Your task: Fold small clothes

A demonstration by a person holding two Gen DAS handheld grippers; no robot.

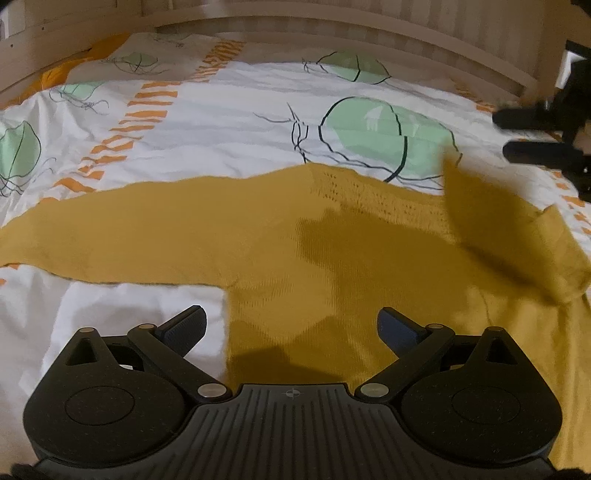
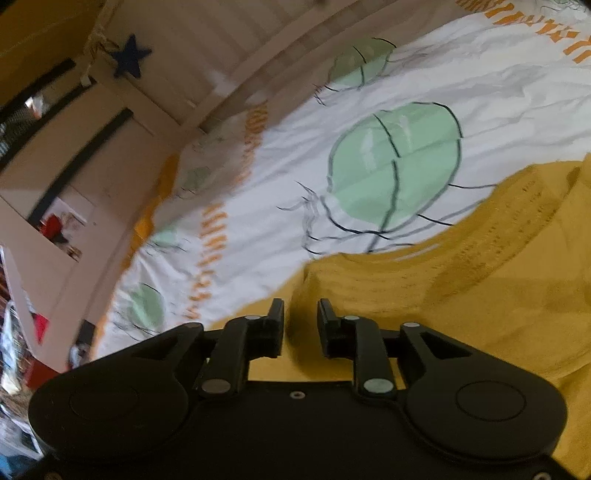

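Note:
A mustard-yellow knit sweater (image 1: 280, 236) lies spread on the bed, one sleeve stretched out to the left. Its right sleeve (image 1: 517, 236) is folded over the body. My left gripper (image 1: 291, 325) is open and empty, low over the sweater's left side edge. My right gripper (image 2: 301, 321) hovers tilted over the sweater (image 2: 461, 314) with its jaws a narrow gap apart and nothing between them. In the left wrist view the right gripper (image 1: 535, 133) shows blurred at the far right, above the bed.
The bed cover (image 1: 229, 122) is white with green circles and orange stripes. A slatted wooden bed frame (image 1: 332, 33) runs along the far side. Wooden furniture with a blue star (image 2: 129, 55) stands beyond the bed.

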